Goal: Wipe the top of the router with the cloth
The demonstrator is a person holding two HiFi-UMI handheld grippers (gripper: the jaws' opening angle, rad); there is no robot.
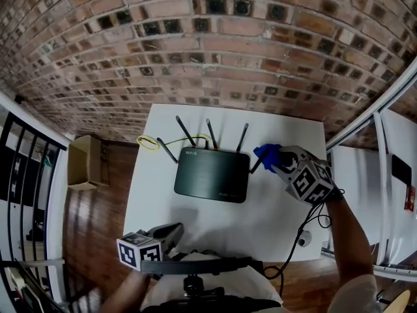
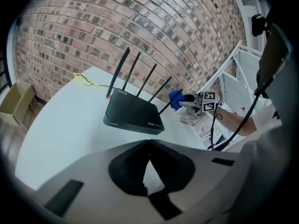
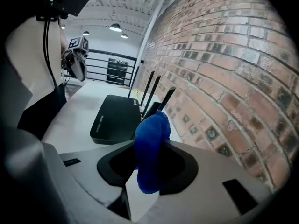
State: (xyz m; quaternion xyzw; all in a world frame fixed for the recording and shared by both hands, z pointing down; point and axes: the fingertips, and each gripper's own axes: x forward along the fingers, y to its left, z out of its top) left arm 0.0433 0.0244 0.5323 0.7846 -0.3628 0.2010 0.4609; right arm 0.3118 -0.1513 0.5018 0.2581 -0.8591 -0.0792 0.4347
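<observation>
— Blue cloth [image 1: 266, 153], head view first: bunched at the tip of the right gripper [image 1: 277, 162], just off the right rear corner of the router [image 1: 212, 174]. Touching the lid yet?

— Apparently not; held to the side, clear of the black top. Router flat near the middle of the white table [image 1: 280, 220], antennas [image 1: 242, 137] up along its far edge, yellow cable [image 1: 148, 142] looping off the back left. Left gripper [image 1: 173, 231] low at the near edge, well apart from router and cloth.

— And from the left gripper view?

— Tips pressed together, nothing between them. Beyond them, router seen at an angle, cloth poised past its right end.

— Right gripper view?

— Jaws clamped on the cloth, a fat blue wad bulging out ahead of them. Router beyond, left of the wad, antennas close to the brick wall [image 3: 224, 55].

— So, judging by that, wipe about to start rather than under way. How to do it well?

— Bring the wad down flat on the top near the right edge, leading with cloth rather than jaw tips. Then sweep across toward the left in overlapping passes. Keep pressure light so as not to shove the router; steady it with the idle left gripper if needed. Stay forward of the antennas to avoid snagging.
</observation>
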